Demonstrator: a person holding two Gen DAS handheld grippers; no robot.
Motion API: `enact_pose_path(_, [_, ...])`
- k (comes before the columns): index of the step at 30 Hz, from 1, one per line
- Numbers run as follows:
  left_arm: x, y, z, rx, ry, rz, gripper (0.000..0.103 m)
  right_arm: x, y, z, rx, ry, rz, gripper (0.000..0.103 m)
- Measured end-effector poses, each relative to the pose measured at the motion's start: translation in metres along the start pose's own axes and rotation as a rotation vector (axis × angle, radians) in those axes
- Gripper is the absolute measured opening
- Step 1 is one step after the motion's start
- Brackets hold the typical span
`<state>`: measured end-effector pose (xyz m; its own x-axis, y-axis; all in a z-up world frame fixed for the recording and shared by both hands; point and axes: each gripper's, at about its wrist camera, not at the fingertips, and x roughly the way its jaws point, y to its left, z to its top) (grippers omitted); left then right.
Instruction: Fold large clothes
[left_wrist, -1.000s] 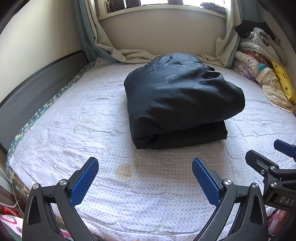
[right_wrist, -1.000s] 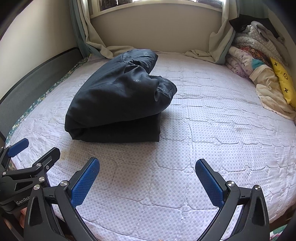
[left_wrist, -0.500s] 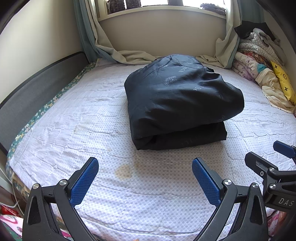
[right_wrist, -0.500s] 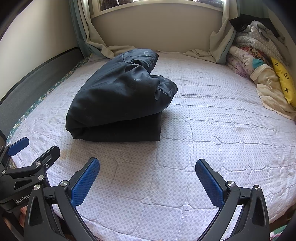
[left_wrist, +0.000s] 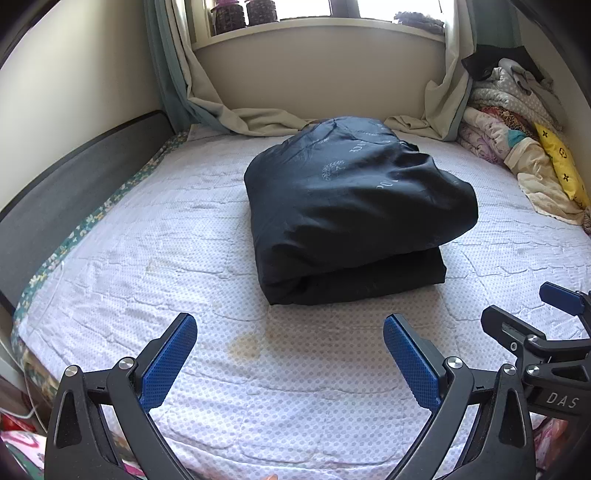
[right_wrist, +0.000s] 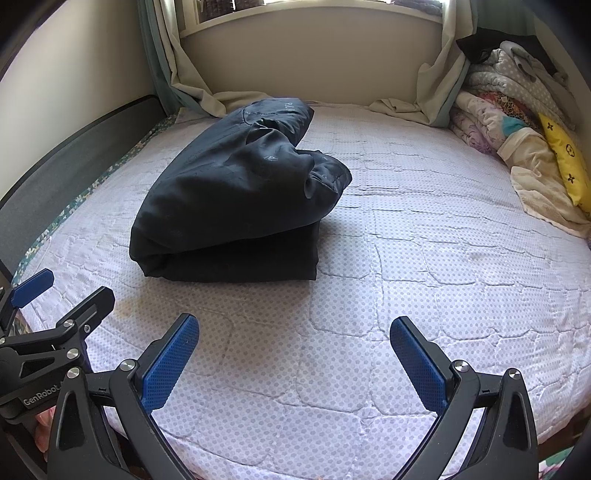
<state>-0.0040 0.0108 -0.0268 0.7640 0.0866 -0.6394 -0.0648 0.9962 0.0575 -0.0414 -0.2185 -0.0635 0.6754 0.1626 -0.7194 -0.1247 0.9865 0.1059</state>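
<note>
One folded black garment (left_wrist: 354, 214) lies mid-bed (left_wrist: 147, 266); two tools: left tool (left_wrist: 290, 354) and right tool (right_wrist: 295, 350), both spread wide, empty; the garment lies ahead of both, well apart from their tips.

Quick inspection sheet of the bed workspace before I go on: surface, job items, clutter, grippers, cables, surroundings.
Surface: white quilted mattress cover, yellowish stain near the front edge.
Job's things: dark navy padded garment, folded into a bundle, lying mid-bed.
Clutter: pile of patterned bedding with a yellow cushion at the right edge.
Grippers: left gripper open, empty; right gripper open, empty; both short of the garment.
Cables: nothing seen.
Surroundings: beige curtains, window sill, dark headboard at left.
</note>
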Motion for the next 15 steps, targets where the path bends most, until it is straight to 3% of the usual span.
enact_pose_path(10, [-0.0032,-0.0017,0.0027,0.010,-0.021,0.033,0.102,-0.0028,-0.0022,-0.0012,0.007,-0.005,-0.004,0.103])
enact_pose_path(15, [-0.0046,-0.0019,0.0031,0.003,-0.025,0.012,0.102,-0.0029,-0.0018,-0.0013,0.005,-0.005,-0.005,0.103])
